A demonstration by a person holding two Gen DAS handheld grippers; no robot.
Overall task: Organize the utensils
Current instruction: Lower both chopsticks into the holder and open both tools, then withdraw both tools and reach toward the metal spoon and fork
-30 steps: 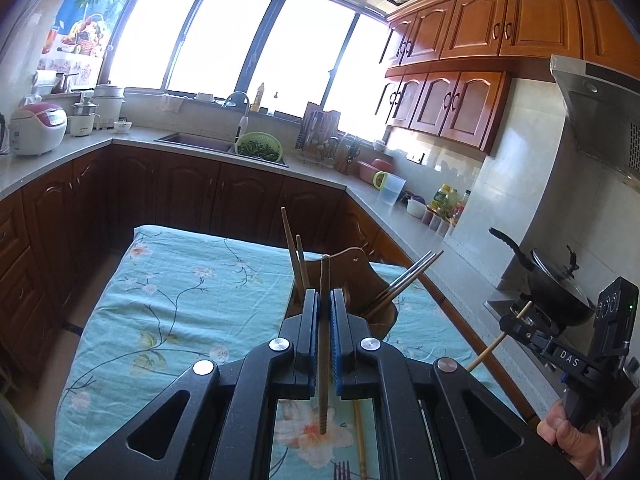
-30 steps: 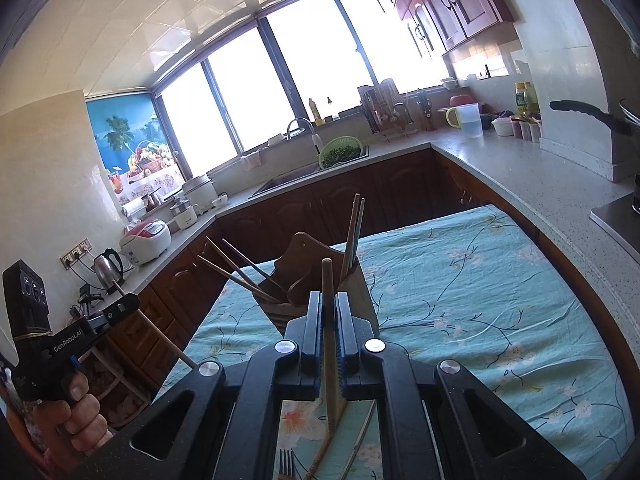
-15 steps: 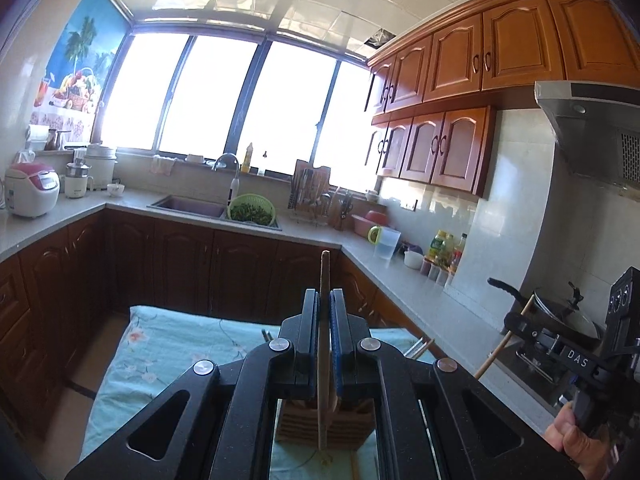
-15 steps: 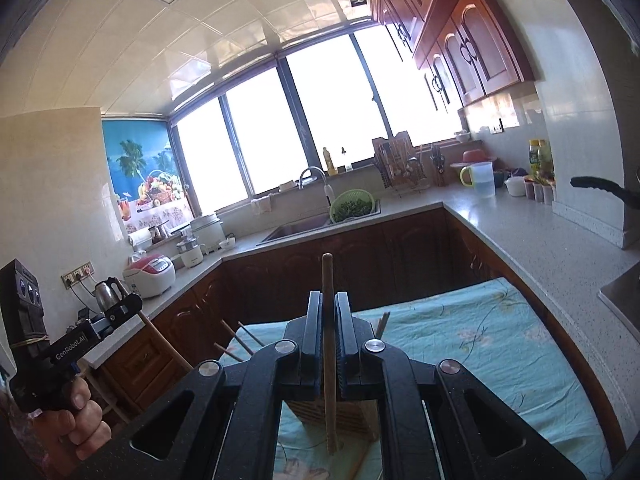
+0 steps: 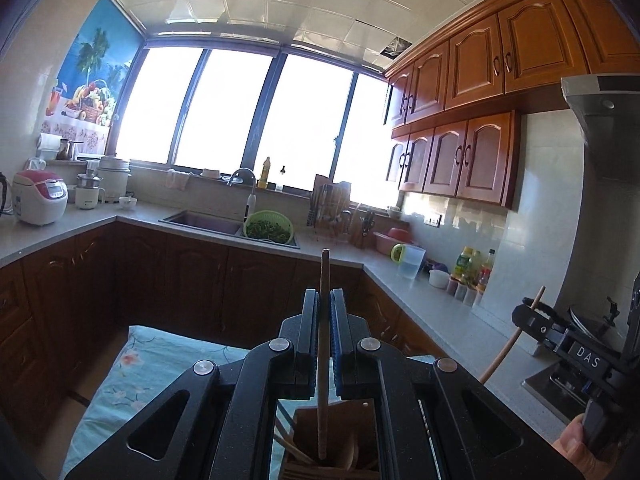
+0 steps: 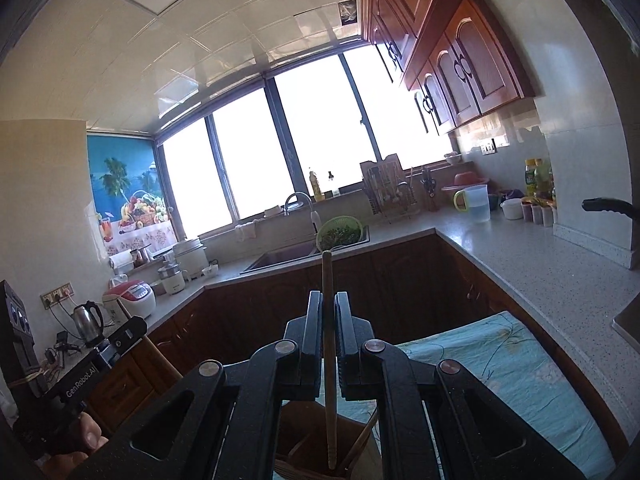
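Left tool [image 5: 324, 300] clamping one chopstick [image 5: 322, 344], right tool [image 6: 328, 304] clamping another chopstick [image 6: 329, 360], tips inside wooden holder [image 5: 332, 440]

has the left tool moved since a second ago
Yes. The left tool has tilted up and come over the wooden holder: the sink sits far lower in its view, and the chopstick tip now dips into the holder.

Holder [image 5: 328, 444] sits below the left gripper's fingers [image 5: 310, 320], chopstick [image 5: 323, 352] between them with its tip in the holder. Table [image 5: 160, 364] lies under the holder; sink [image 5: 208, 222] far ahead.
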